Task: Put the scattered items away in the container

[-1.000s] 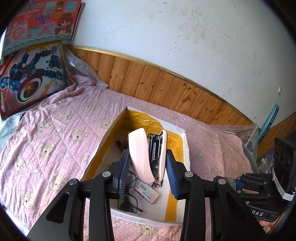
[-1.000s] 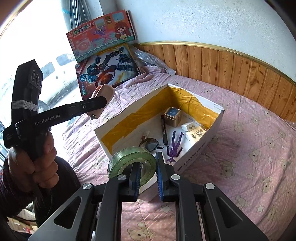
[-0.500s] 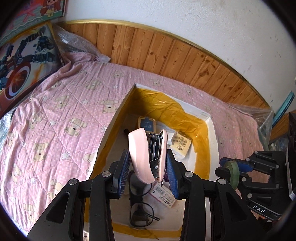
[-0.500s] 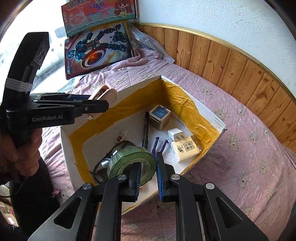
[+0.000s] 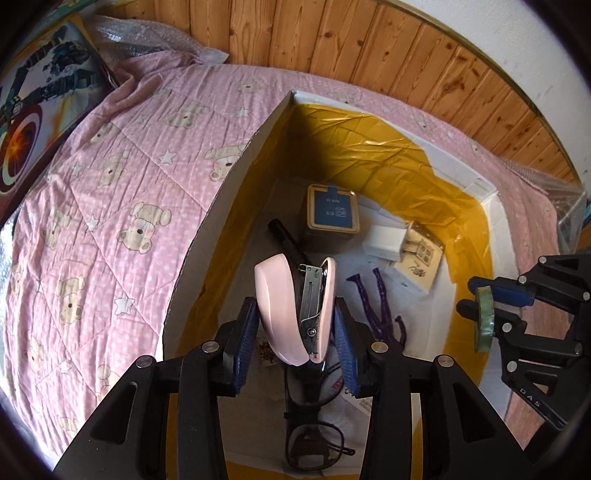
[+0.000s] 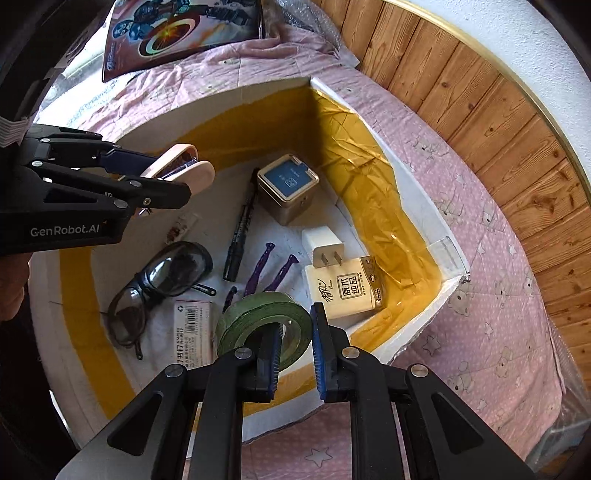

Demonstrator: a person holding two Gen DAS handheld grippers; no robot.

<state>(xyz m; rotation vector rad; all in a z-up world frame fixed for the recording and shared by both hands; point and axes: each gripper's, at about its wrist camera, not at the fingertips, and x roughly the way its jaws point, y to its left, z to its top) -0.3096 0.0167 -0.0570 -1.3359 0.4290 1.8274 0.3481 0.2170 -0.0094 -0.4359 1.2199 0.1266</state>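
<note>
My left gripper (image 5: 295, 332) is shut on a pink stapler (image 5: 280, 310) and holds it above the white box with yellow tape lining (image 5: 369, 147). The stapler also shows in the right wrist view (image 6: 184, 171), over the box's left side. My right gripper (image 6: 293, 345) is shut on a green tape roll (image 6: 258, 314), pinching its rim above the box's near edge (image 6: 406, 332). The roll also shows in the left wrist view (image 5: 484, 317).
In the box lie a square tin (image 6: 288, 188), a black marker (image 6: 242, 232), dark glasses (image 6: 159, 288), a white plug (image 6: 323, 245), a tissue pack (image 6: 343, 291), a purple figure (image 6: 269, 273) and a labelled packet (image 6: 190, 332). A pink quilt (image 5: 110, 184) surrounds the box. Toy boxes (image 6: 177, 33) lean at the back.
Both grippers have moved forward and lower over the box with their items still held. The box interior now fills both views.
</note>
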